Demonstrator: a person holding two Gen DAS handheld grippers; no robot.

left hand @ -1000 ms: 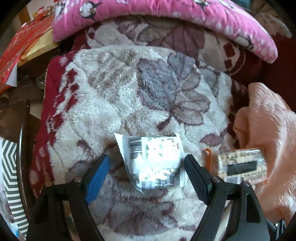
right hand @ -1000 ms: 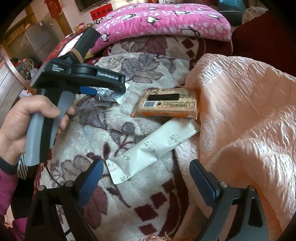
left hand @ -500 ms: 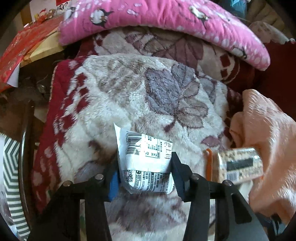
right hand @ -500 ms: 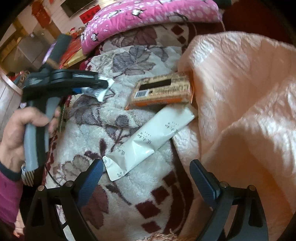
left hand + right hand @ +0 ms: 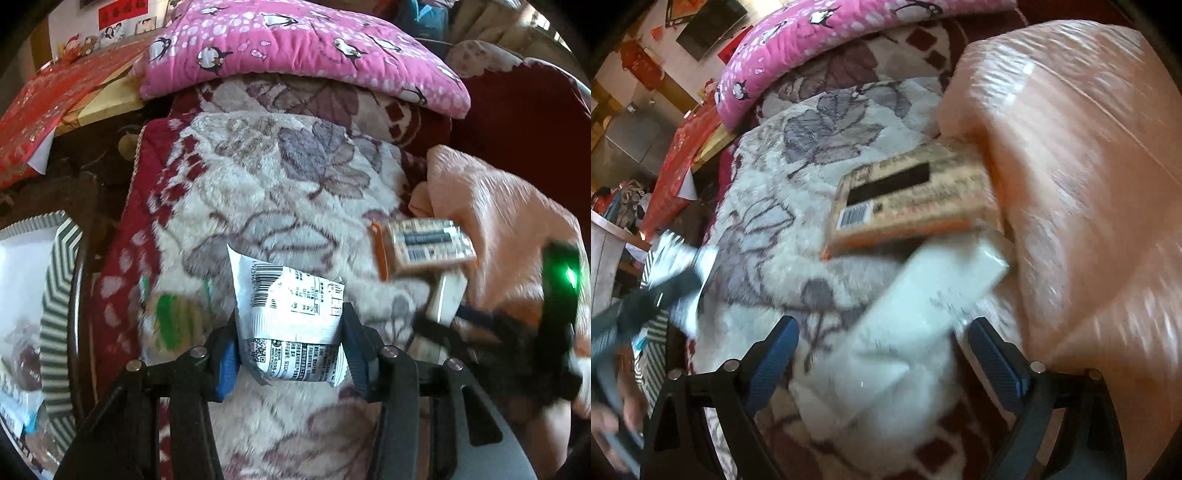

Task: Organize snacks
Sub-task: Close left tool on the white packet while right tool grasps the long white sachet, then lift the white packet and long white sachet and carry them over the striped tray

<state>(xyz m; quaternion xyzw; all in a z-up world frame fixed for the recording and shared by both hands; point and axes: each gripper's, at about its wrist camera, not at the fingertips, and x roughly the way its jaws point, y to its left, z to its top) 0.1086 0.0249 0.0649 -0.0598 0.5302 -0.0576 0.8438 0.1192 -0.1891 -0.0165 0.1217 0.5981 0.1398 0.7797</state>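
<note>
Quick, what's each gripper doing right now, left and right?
Left gripper: shut on the silver snack packet.
Right gripper: open, holding nothing, white pouch between its fingers.

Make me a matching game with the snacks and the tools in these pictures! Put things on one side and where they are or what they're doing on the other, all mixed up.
Things:
1. silver snack packet
2. orange snack box
3. long white pouch
4. right tool

States:
A. open, holding nothing
B. squeezed in the left tool
C. lying on the fluffy blanket against the peach quilt, next to the pouch
D. lying between two open blue fingers

Pairs: 1-B, 2-C, 3-D, 4-A
</note>
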